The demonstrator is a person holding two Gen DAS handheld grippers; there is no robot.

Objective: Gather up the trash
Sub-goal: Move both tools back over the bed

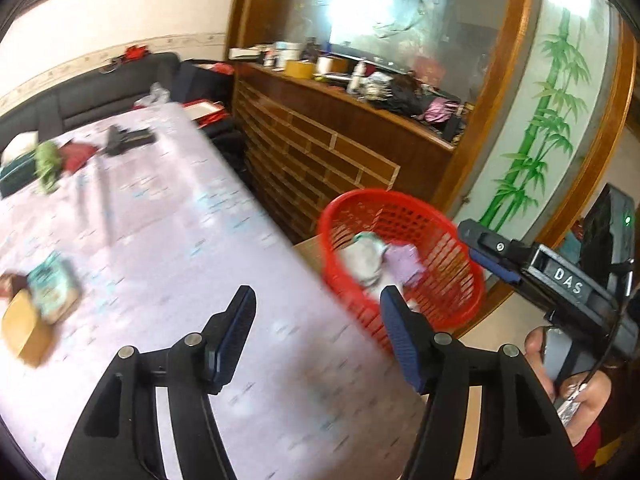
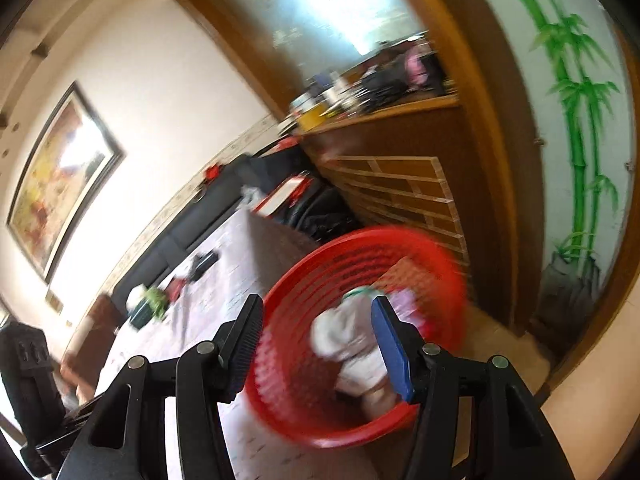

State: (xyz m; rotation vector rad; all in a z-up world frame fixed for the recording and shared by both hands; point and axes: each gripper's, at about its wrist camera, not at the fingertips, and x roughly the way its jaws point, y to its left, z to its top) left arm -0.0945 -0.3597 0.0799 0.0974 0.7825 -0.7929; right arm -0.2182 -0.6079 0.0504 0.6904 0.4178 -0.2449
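Table (image 1: 168, 240) at left and centre, basket (image 1: 452, 236) just off its right edge, with crumpled trash (image 1: 364, 256) inside. On table's left edge, box (image 1: 28, 328) with packet (image 1: 54, 286) leaning on it. At far end of table, cloth pile (image 1: 48, 164) and dark item (image 1: 128, 138). Beyond table, sofa (image 1: 100, 92) against wall. Behind basket, cluttered cabinet (image 1: 340, 140). Right of cabinet, bamboo panel (image 1: 552, 120).

Daylight interior, moderately bright. Strong glare blows out the glass panel (image 1: 360, 20) behind the counter and the framed painting (image 2: 60, 176). Motion blur smears both views, worst on the red basket (image 2: 400, 248). Fisheye curvature bends edges; corners vignette black.
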